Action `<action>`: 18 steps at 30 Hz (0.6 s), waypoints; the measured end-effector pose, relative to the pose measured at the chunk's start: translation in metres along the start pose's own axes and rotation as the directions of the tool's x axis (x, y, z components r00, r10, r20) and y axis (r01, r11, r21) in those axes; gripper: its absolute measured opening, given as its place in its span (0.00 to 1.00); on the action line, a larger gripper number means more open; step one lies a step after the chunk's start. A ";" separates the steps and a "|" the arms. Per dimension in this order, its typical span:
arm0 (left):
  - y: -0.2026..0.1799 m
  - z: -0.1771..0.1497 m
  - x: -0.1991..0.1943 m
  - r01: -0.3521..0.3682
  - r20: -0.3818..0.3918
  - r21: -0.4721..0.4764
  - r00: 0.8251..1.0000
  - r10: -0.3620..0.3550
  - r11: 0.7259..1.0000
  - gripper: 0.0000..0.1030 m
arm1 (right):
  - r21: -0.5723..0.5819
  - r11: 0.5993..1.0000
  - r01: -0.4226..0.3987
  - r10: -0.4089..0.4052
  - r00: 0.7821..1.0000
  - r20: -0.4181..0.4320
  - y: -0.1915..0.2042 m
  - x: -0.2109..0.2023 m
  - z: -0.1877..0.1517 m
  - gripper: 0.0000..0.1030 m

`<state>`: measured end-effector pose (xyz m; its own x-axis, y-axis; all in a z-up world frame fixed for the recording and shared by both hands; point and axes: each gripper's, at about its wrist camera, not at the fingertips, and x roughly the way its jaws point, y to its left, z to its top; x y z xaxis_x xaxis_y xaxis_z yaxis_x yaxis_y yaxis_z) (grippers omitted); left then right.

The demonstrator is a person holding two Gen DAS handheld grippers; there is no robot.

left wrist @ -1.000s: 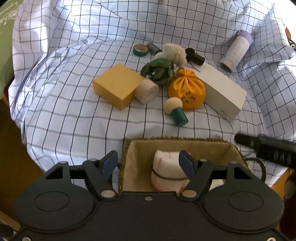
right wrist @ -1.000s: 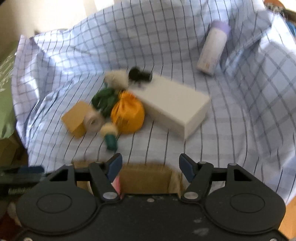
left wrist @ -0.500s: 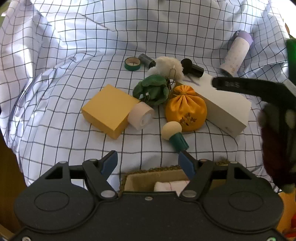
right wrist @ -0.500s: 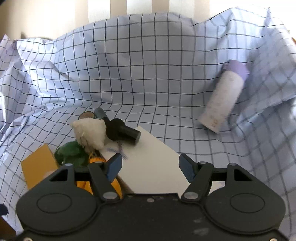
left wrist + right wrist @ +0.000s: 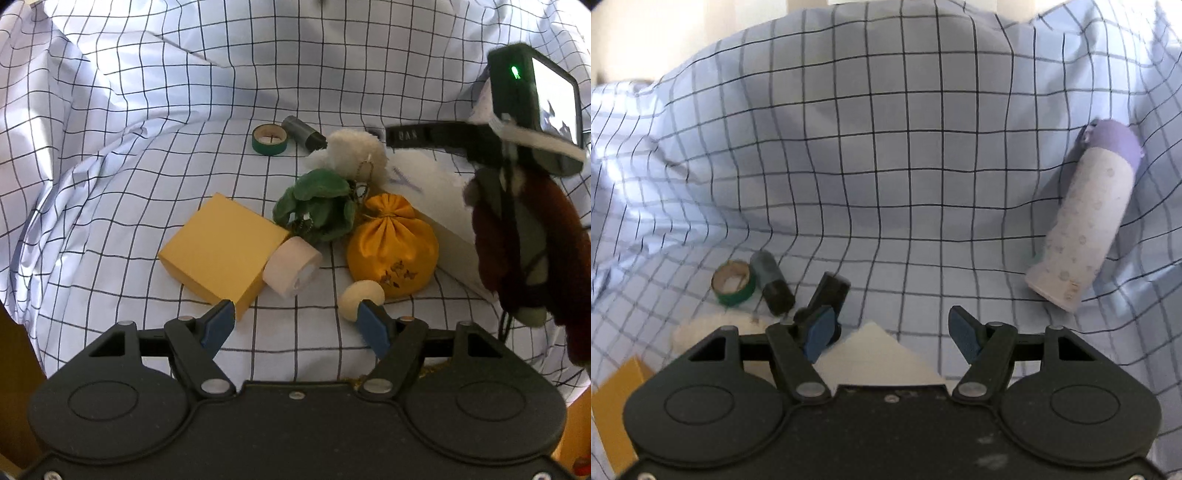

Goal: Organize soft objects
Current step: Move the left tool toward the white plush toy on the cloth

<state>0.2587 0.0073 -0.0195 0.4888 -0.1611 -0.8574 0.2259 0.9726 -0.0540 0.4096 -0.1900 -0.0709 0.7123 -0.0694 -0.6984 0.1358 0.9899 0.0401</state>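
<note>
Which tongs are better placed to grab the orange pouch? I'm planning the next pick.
Left. The left tongs are open with the orange pouch just ahead. The right tongs, also open, face the white box and the lavender-capped bottle; no pouch shows there.

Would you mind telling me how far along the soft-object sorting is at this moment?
Nothing shows as sorted here. Both the left gripper and right gripper are open and empty. The white fluffy plush, green plush and orange pouch lie clustered on the checked cloth, all left to collect.
</note>
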 end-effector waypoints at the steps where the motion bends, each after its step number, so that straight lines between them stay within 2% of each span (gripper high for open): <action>1: 0.000 0.002 0.002 -0.001 -0.002 0.000 1.000 0.001 1.000 0.67 | 0.013 1.000 -0.007 0.007 1.000 -0.002 0.000 0.004 0.003 0.66; 6: 0.003 0.019 0.011 -0.012 0.016 -0.010 1.000 0.012 1.000 0.67 | 0.096 0.995 -0.024 0.022 1.000 0.017 -0.004 0.023 0.015 0.68; 9: 0.002 0.033 0.013 -0.015 0.045 -0.012 0.999 0.016 1.000 0.67 | 0.175 0.984 -0.039 0.037 0.999 0.013 -0.014 0.029 0.013 0.68; 11: -0.001 0.044 0.016 -0.018 0.066 -0.013 0.998 0.019 1.000 0.68 | 0.211 0.976 -0.055 0.047 0.998 0.041 -0.020 0.026 0.010 0.69; 14: -0.007 0.063 0.026 -0.020 0.094 -0.019 0.995 0.022 1.000 0.78 | 0.251 0.966 -0.070 0.050 0.995 0.087 -0.028 0.021 0.004 0.69; 18: -0.018 0.080 0.044 -0.012 0.106 -0.007 0.994 0.012 1.000 0.79 | 0.292 0.953 -0.078 0.043 0.991 0.123 -0.035 0.017 0.001 0.71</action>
<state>0.3436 -0.0307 -0.0150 0.5783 -0.1660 -0.7987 0.2140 0.9757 -0.0479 0.4182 -0.2255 -0.0833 0.7969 -0.0414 -0.6027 0.2750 0.9132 0.3008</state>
